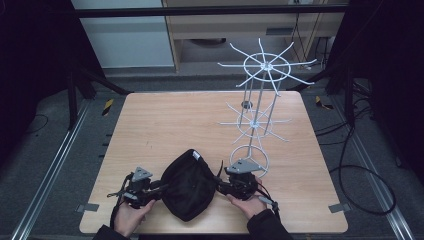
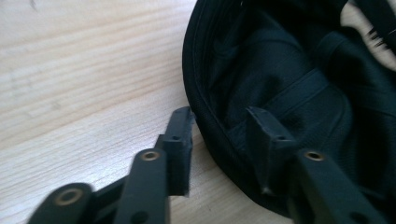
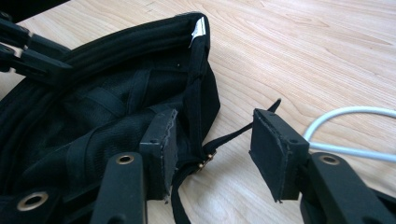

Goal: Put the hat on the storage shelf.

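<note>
A black fabric cap [image 1: 187, 184] lies upside down near the front edge of the light wooden table [image 1: 165, 120], between both grippers. The left gripper [image 2: 219, 128] straddles the cap's rim, its jaws spread, one outside and one inside. The right gripper [image 3: 212, 140] has its jaws apart around the opposite edge and the thin back strap [image 3: 224, 137], not pinching. A white wire rack [image 1: 257, 105] stands just behind the right gripper

Black fabric cap [image 1: 187, 184], upside down, opening upward, on the near middle of the wooden table, dark inner seam bands visible, small white label [image 3: 199, 27] at the far rim, thin adjuster strap [image 3: 219, 140] with brass buckle trailing at its right.
</note>
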`<move>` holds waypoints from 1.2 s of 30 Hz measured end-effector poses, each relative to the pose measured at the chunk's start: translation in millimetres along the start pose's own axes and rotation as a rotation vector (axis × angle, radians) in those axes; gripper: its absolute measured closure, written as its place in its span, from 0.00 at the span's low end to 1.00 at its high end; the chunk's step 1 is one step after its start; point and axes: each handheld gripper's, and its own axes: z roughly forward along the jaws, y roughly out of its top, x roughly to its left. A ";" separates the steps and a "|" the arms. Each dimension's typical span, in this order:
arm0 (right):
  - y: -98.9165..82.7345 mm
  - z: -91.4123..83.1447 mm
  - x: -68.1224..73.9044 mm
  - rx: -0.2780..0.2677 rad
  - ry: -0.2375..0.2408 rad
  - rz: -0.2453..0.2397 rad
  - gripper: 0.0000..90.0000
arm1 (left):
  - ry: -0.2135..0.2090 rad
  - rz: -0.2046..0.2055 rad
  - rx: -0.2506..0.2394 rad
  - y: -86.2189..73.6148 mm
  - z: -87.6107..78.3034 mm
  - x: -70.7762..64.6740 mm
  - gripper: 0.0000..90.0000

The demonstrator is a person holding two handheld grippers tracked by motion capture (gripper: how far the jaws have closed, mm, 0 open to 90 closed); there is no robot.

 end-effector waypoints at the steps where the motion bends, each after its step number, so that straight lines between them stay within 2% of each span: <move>1: 1.6 3.8 0.4 0.003 0.005 -0.003 0.57 | 0.001 0.002 0.010 0.7 1.5 0.7 0.77; 7: 3.8 13.3 2.1 0.018 0.011 -0.007 0.60 | 0.008 0.017 0.009 6.0 5.1 5.6 0.89; 15: 7.6 26.7 3.1 0.040 0.020 0.003 0.62 | 0.006 0.059 -0.032 16.0 12.8 2.6 0.89; 17: 7.0 29.7 2.0 0.059 0.015 0.010 0.62 | 0.004 0.060 -0.039 16.1 12.8 2.1 0.82; 18: 7.0 29.7 2.0 0.059 0.015 0.010 0.62 | -0.003 0.062 -0.047 16.0 12.4 2.2 0.82; 19: 6.4 32.2 0.9 0.071 0.022 0.023 0.64 | -0.012 0.061 -0.064 15.2 9.5 2.0 0.68; 20: 6.4 32.2 0.9 0.071 0.022 0.023 0.64 | -0.012 0.061 -0.064 15.2 9.5 2.0 0.63; 21: 6.3 32.6 0.8 0.074 0.026 0.026 0.65 | -0.016 0.059 -0.073 14.6 7.1 2.2 0.63; 22: 6.3 33.0 1.0 0.074 0.029 0.029 0.66 | -0.014 0.061 -0.083 13.7 4.1 2.2 0.58; 26: 7.2 34.3 1.9 0.081 0.040 0.033 0.68 | 0.009 0.059 -0.098 7.2 -10.6 0.9 0.52; 28: 7.7 35.7 2.4 0.082 0.041 0.030 0.70 | 0.007 0.049 -0.077 2.8 -14.3 0.8 0.52; 30: 7.9 37.0 2.9 0.087 0.043 0.034 0.72 | -0.013 0.038 -0.035 -1.0 -12.7 1.1 0.55; 31: 7.7 37.9 2.9 0.094 0.050 0.041 0.77 | -0.019 0.030 -0.014 -2.0 -10.0 0.9 0.59; 32: 7.7 37.9 2.9 0.094 0.050 0.041 0.77 | -0.026 0.015 0.011 -2.2 -7.1 0.9 0.59; 33: 7.3 38.6 2.6 0.098 0.058 0.042 0.83 | -0.042 -0.008 0.046 -1.9 -1.8 1.0 0.66; 36: 7.1 38.2 3.3 0.100 0.053 0.036 0.89 | -0.034 -0.007 0.067 -1.7 1.2 0.4 0.71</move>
